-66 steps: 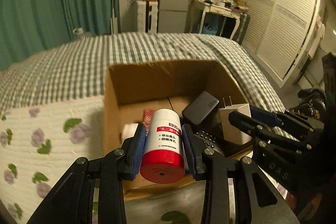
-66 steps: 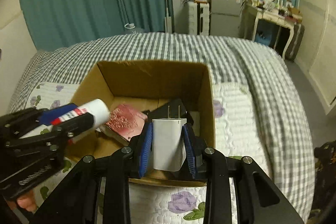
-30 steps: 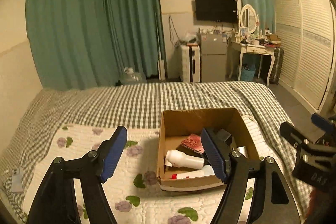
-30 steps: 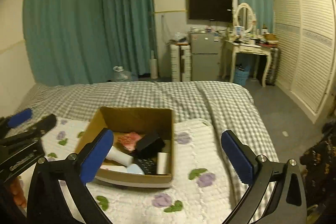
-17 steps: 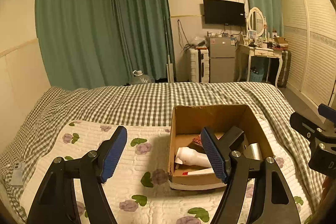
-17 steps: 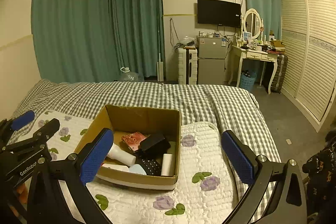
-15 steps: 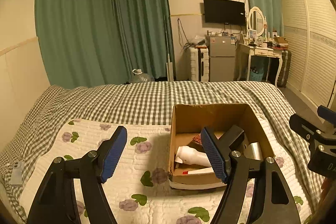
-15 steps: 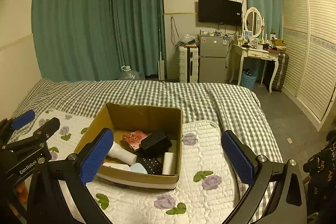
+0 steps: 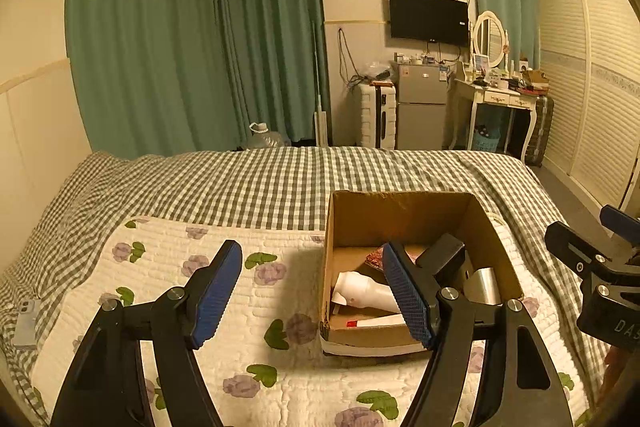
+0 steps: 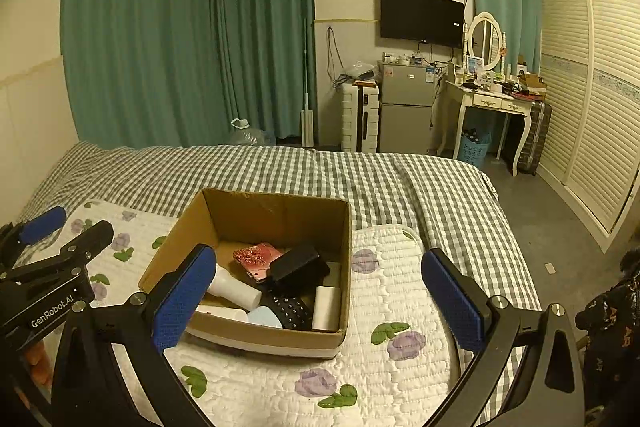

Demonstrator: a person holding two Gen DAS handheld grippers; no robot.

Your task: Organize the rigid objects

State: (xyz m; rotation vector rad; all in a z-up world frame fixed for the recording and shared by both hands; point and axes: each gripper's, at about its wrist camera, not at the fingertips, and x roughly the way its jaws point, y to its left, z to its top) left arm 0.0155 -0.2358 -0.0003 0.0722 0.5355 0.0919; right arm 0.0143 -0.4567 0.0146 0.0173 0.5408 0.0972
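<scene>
Evidently both tools are empty-handed: the left gripper (image 9: 312,291) stands spread wide with nothing between its blue pads, and the right gripper (image 10: 320,291) is spread wider, also holding nothing. Ahead of and below the left gripper, toward its right finger, sits the cardboard box (image 9: 400,211) on the flowered quilt (image 9: 168,267); from the right gripper it lies ahead toward the left finger. Inside lie a white bottle (image 10: 232,287), a red patterned case (image 10: 256,255), a black block (image 10: 296,263), a keypad remote (image 10: 290,309) and a white charger (image 10: 326,309). No loose items show on the quilt, so the packing looks about finished; any next move would mean finding another stray object, none being visible.
</scene>
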